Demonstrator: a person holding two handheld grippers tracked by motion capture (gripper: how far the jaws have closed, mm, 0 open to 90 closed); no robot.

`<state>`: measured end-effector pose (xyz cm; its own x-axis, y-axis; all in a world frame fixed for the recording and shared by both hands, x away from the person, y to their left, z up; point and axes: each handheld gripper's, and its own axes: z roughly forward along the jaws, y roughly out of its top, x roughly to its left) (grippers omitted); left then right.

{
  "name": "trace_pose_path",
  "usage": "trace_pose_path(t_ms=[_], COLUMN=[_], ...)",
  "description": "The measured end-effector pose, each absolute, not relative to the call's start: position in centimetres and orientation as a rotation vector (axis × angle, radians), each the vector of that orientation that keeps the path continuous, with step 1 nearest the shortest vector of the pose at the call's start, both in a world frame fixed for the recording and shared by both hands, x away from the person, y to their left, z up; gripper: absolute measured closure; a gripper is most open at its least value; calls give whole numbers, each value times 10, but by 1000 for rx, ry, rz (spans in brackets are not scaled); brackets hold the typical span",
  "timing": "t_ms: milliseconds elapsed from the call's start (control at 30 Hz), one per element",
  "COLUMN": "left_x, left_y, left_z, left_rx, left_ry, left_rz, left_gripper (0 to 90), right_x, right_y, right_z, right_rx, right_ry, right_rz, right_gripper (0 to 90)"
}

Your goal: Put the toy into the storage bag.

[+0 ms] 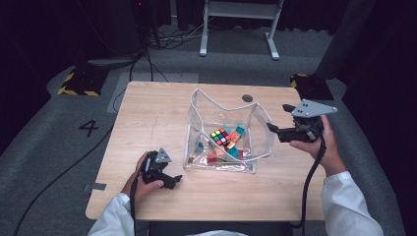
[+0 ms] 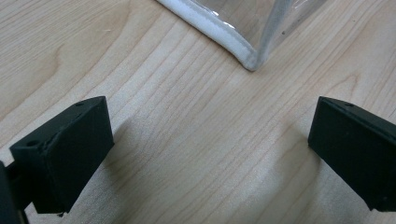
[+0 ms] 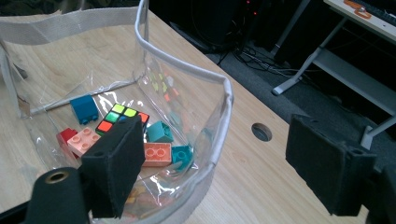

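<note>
**One clear bag of blocks, two grippers spread**

One clear bag was seen standing open near the middle of the bench. Inside it, one puzzle cube and several toy bricks were counted. The left gripper was held near the bench's front edge, jaws apart and empty. The right gripper was held at the bag's right rim, jaws spread wide. Bare bench was left along the left edge.

My left gripper rests on the table, just beside the clear bag of bricks and puzzle cube; my right gripper hovers beside its rim.
</note>
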<state>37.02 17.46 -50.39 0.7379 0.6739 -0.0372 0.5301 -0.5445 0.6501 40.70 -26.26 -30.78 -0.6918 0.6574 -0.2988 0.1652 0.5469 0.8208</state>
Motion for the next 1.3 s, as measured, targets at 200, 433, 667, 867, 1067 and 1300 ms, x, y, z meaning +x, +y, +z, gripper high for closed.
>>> trace_pose_path(t_ms=[200, 433, 667, 867, 1067, 1300], left_x=[370, 370, 370, 370, 370, 370], left_y=[175, 175, 175, 175, 175, 175], left_z=[-504, -504, -504, -504, -504, -504], left_rx=[2283, 2283, 2283, 2283, 2283, 2283], left_ry=[901, 901, 901, 901, 901, 901], left_rz=[290, 286, 290, 290, 291, 290], left_gripper=[1, 0, 1, 1, 1, 1], right_x=[403, 398, 397, 399, 399, 400], right_y=[-273, -284, -292, -297, -300, -302], right_z=[-313, -321, -338, -355, -369, -389], right_rx=[684, 702, 759, 794, 812, 832], right_ry=[2176, 2174, 2183, 2216, 2238, 2271], right_rz=[1068, 1059, 1064, 1069, 1047, 1001], right_gripper=[200, 199, 200, 200, 202, 202])
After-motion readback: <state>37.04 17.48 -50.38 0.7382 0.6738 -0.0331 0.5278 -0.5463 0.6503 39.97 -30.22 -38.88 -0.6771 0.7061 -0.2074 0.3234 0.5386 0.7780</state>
